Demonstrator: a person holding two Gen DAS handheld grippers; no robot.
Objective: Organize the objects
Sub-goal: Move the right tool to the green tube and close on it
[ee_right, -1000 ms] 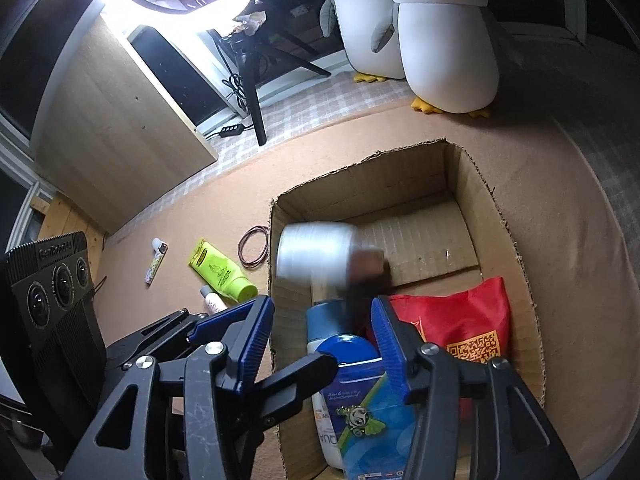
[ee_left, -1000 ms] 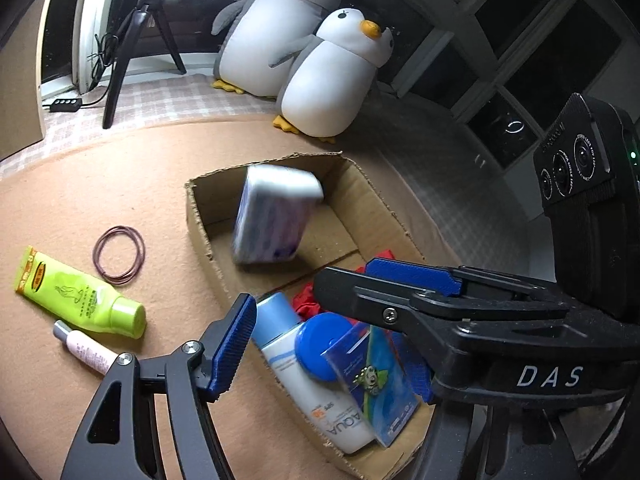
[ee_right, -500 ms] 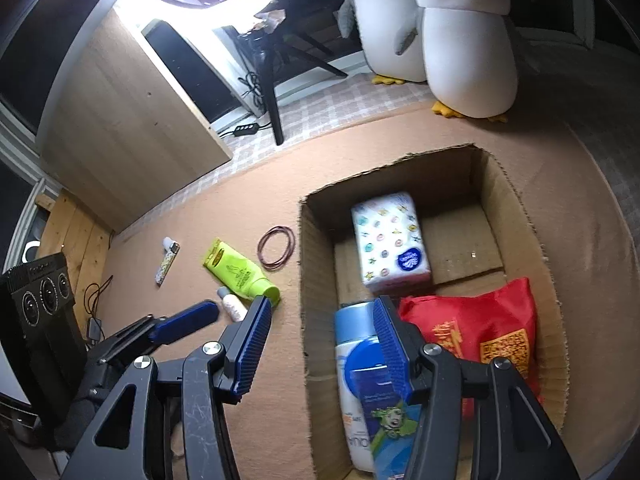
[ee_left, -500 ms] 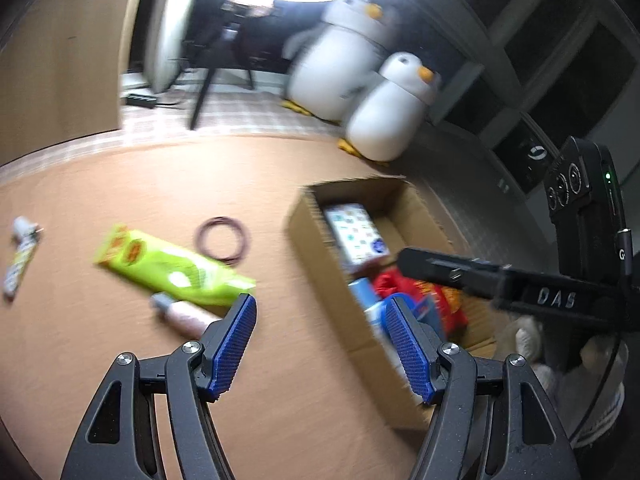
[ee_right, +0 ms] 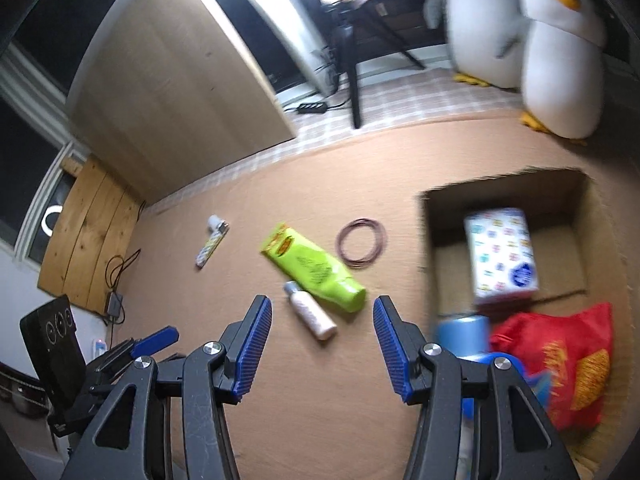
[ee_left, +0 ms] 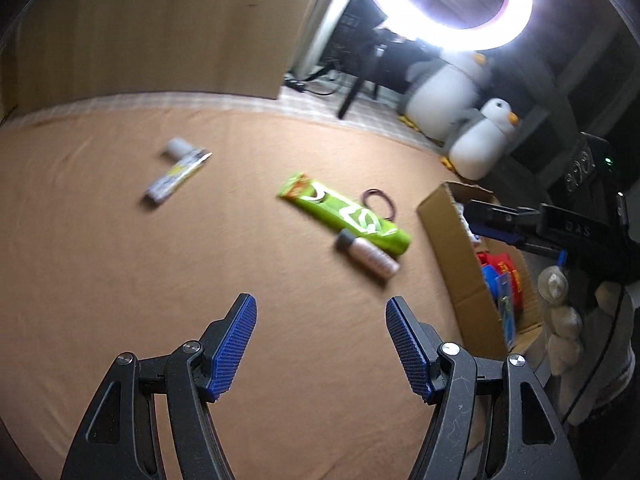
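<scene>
A cardboard box point(ee_right: 430, 240) point(ee_left: 452, 240) sits on the tan mat; inside lie a patterned tissue pack point(ee_right: 502, 254), a red bag point(ee_right: 560, 360) and a blue-capped bottle point(ee_right: 464, 334). Left of the box lie a green tube point(ee_right: 314, 270) point(ee_left: 344, 210), a small pink bottle point(ee_right: 310, 316) point(ee_left: 368, 254), a ring of hair ties point(ee_right: 362, 242) point(ee_left: 380, 202) and a small white tube point(ee_right: 212, 244) point(ee_left: 178, 170). My right gripper point(ee_right: 322, 346) is open, empty, just short of the pink bottle. My left gripper point(ee_left: 320, 344) is open, empty, over bare mat, nearer me than those items.
Two plush penguins point(ee_right: 556, 52) point(ee_left: 480, 140) stand beyond the box. A ring light on a tripod point(ee_left: 448, 0) and a wooden panel point(ee_right: 172, 80) lie at the back. A person's hand holds the right gripper beside the box point(ee_left: 560, 320).
Both grippers swung left, away from the box and toward the loose items on the mat. The tissue pack, falling a second ago, now lies in the box.
</scene>
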